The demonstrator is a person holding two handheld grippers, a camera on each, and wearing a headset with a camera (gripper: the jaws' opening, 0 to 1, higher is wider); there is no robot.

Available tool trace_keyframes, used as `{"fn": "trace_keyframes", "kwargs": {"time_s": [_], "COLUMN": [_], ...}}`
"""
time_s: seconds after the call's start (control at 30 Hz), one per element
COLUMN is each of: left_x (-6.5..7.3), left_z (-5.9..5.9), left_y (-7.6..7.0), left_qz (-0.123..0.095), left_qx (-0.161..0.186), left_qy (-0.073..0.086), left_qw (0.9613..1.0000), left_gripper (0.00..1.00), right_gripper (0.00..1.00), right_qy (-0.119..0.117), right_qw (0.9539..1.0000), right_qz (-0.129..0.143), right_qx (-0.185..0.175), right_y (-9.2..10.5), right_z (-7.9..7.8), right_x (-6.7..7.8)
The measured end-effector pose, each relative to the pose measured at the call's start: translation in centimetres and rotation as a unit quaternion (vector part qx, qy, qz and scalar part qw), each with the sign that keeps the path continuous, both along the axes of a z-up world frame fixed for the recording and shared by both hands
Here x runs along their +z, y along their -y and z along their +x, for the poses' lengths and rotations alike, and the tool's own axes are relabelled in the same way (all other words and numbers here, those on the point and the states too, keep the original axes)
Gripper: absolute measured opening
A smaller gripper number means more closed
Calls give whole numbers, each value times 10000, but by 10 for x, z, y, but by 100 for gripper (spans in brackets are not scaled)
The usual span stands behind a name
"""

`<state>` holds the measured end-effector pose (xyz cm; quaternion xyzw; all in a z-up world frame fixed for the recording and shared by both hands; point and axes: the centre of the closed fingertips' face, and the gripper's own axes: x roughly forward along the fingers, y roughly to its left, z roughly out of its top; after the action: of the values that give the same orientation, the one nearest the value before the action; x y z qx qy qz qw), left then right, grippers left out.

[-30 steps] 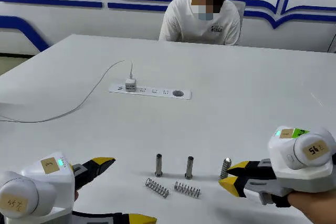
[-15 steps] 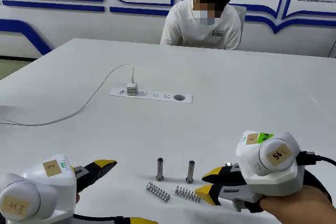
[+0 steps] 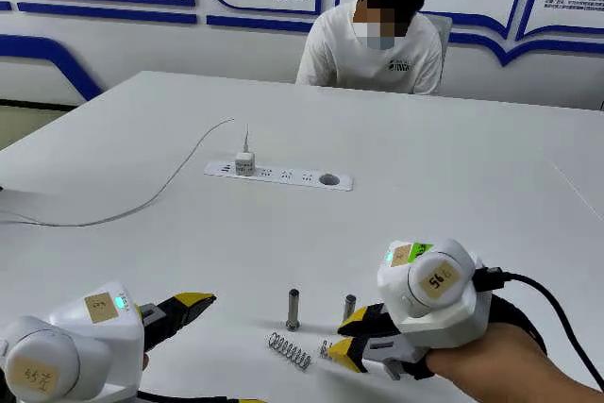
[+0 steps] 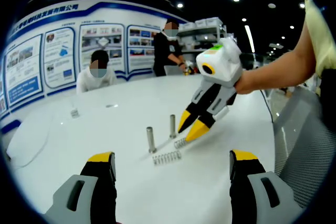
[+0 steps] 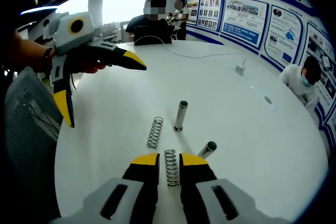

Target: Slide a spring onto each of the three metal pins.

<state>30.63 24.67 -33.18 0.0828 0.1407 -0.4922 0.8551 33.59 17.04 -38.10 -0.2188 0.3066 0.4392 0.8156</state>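
The right gripper (image 5: pixel 169 160) sits low over the white tabletop (image 3: pixel 425 195). Its yellow-tipped jaws are drawn narrow on either side of a small coiled steel spring (image 5: pixel 170 167) lying flat on the surface. Slim gaps show on both sides, so nothing is pinched. Just beyond that spring stands a short grey metal pin (image 5: pixel 207 149), which looks tilted in the right gripper view but upright from the head view. Farther out, a second short grey metal pin (image 5: pixel 180 115) stands upright on its flared base. A second coiled steel spring (image 5: pixel 154 132) lies flat near that pin, to its left in the right gripper view, not touching it.

Over to the left gripper (image 4: pixel 172 157): jaws spread wide, holding nothing, near the table's front edge and well apart from the pins (its own view looks straight at the loose spring and both pins). In the head view, the right gripper's body covers part of the nearer pin and most of the spring under its tips.

Farther up the table lies a white power strip (image 3: pixel 278 176) with a white cable (image 3: pixel 160 191). A person in a white T-shirt (image 3: pixel 373 49) sits at the far side.
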Motion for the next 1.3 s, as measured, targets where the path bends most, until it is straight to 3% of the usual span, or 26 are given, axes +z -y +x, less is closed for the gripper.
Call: {"fn": "trace_keyframes", "kwargs": {"time_s": [0.83,1.03,1.3], "left_x": [-3,-1,1], "left_z": [1,1,0], "left_y": [-4,-5,-4], "left_qz": [8,7,19], "left_qx": [85,96,73], "left_qy": [-13,11,28], "left_qw": [10000,10000,10000], "left_gripper": [91,91,91], "right_gripper": [13,12,12], "right_qy": [-307,-376,-231], "right_qw": [9988,9988,9995], "right_qz": [-337,-288,-174], "right_qx": [179,121,82], "right_y": [-7,-7,-4], "right_z": [8,8,3], "right_x": [-23,-23,-11]}}
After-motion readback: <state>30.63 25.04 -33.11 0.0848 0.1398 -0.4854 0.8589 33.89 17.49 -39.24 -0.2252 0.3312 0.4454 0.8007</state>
